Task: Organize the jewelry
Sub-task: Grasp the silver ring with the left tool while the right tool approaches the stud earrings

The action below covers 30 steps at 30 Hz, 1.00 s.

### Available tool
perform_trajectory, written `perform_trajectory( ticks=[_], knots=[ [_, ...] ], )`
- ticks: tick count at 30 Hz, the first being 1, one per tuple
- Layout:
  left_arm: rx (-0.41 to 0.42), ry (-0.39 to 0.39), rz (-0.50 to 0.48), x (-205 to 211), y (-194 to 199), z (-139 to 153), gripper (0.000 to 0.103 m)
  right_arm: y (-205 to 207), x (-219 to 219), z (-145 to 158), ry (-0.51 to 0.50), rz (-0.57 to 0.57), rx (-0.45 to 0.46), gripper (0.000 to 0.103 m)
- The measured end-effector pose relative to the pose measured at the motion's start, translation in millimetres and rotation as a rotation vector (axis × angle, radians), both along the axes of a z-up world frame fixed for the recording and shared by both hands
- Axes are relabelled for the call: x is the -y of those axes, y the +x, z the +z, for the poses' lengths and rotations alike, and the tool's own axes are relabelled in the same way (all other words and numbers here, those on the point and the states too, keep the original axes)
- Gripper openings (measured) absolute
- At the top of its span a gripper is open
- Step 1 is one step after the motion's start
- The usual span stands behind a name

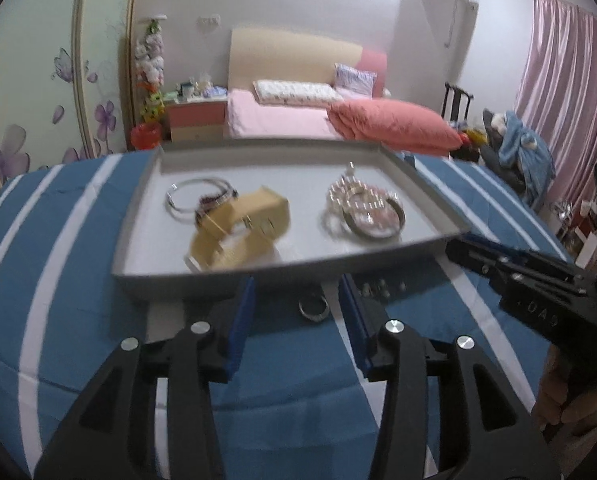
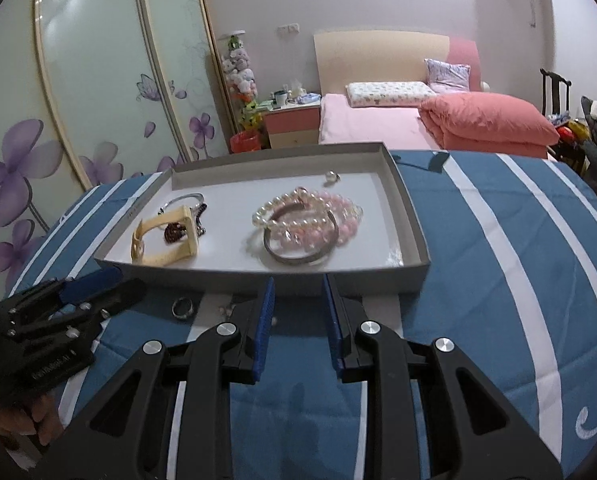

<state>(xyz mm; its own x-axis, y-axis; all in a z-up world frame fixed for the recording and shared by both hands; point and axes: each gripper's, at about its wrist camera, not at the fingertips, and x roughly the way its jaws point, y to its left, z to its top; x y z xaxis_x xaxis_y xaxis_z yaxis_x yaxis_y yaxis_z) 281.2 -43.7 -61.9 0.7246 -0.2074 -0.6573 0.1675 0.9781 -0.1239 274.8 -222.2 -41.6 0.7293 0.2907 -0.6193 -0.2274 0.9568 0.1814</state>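
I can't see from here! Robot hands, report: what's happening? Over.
Left gripper open, empty, ring lying ahead of it. Right gripper open, empty. Ring still outside tray. Nothing blocking.

The left hand-held gripper (image 1: 296, 304) angles downward, its blue-padded fingers (image 1: 242, 312) parted with nothing pressed between them. The right hand-held gripper (image 2: 298, 304) tilts down likewise beside it, its jaws a narrower gap apart and empty. A hand (image 1: 566, 396) grips its handle.
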Motion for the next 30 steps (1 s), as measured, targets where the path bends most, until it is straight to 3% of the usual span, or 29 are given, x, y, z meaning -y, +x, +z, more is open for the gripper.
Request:
perform_trajectory(
  ticks=[10,18,23,30],
  knots=[
    [-0.152,0.049,-0.019,19.5,16.8,-30.3,0.043,-7.3,7.4,-4.4,0.017,-0.008,-0.012,0.026],
    [-0.155,0.075,-0.009,32.4,27.6,-31.5,0.043,-7.0,8.0,-6.1,0.026,-0.013,-0.02,0.026],
    [-0.154,0.088,0.002,35.3,31.6,-30.7,0.023,-7.3,9.6,-7.0,0.034,-0.016,-0.025,0.026],
    [-0.154,0.073,0.006,31.9,32.6,-30.1,0.022,-7.4,9.4,-6.6,0.033,-0.016,-0.025,0.026]
  ],
)
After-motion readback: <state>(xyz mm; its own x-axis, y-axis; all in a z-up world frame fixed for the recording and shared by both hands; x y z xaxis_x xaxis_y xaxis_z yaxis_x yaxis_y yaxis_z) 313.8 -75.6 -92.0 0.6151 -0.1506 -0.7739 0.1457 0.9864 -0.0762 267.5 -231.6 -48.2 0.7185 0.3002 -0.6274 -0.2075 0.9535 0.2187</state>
